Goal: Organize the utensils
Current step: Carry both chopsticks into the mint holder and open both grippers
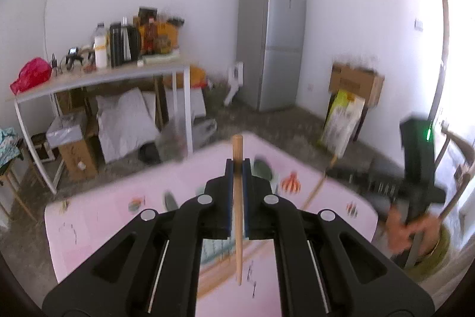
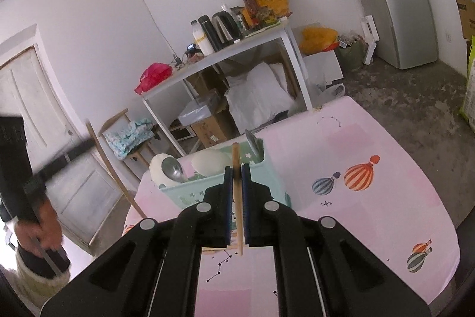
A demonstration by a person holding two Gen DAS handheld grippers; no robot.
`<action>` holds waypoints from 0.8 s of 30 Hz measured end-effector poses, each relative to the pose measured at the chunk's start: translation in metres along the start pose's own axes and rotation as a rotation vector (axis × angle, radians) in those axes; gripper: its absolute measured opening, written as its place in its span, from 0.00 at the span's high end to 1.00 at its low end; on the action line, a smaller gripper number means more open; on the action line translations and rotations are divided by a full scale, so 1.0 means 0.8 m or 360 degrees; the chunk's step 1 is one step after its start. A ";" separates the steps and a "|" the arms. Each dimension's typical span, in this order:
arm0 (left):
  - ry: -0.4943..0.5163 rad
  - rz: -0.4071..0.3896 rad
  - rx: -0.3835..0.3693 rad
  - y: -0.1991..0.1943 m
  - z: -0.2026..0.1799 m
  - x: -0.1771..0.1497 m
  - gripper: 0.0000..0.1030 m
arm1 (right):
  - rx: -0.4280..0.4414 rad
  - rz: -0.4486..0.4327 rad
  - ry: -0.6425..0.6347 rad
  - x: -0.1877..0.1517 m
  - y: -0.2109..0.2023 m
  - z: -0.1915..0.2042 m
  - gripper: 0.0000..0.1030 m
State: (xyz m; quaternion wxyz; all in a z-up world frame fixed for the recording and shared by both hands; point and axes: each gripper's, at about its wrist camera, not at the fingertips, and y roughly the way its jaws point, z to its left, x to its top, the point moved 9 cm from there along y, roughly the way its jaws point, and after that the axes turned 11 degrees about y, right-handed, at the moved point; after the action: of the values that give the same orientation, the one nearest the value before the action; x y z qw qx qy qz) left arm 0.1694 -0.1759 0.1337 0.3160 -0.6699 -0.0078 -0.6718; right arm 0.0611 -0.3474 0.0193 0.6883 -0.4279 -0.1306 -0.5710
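Above the pink surface (image 2: 371,138), left tongs (image 1: 237,168) and right tongs (image 2: 237,171) each clench a chopstick (image 1: 237,213) (image 2: 237,198) just before the basket (image 2: 267,171), their lower ends blurred.

Basket (image 2: 268,177) ahead crowded with spoons (image 2: 173,168); tablecloth (image 2: 371,216) right open.

A lived-in home room; a grey fridge (image 1: 271,40) in the corner; a kettle (image 2: 226,25) and bottles on a cluttered side table (image 2: 237,48); a bare concrete floor (image 2: 409,97).
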 end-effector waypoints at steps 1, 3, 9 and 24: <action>-0.0007 -0.0055 0.0012 -0.004 0.006 0.018 0.96 | 0.0001 -0.0003 -0.0002 0.000 -0.001 0.001 0.94; -0.0013 -0.0157 0.0053 -0.010 0.019 0.052 0.96 | 0.0005 -0.0010 -0.0002 0.002 -0.003 0.002 0.94; -0.0062 -0.0376 0.0145 -0.019 0.045 0.112 0.96 | 0.0015 -0.0024 -0.0017 0.004 -0.011 0.006 0.94; -0.0274 -0.0282 0.0155 0.076 0.064 0.060 0.96 | 0.0008 -0.0034 -0.0030 0.008 -0.017 0.001 0.94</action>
State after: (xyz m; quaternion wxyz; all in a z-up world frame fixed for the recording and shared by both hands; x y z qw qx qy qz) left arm 0.2464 -0.2225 0.1574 0.2857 -0.7057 -0.1265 -0.6359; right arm 0.0510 -0.3511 0.0299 0.6819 -0.4301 -0.1430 -0.5741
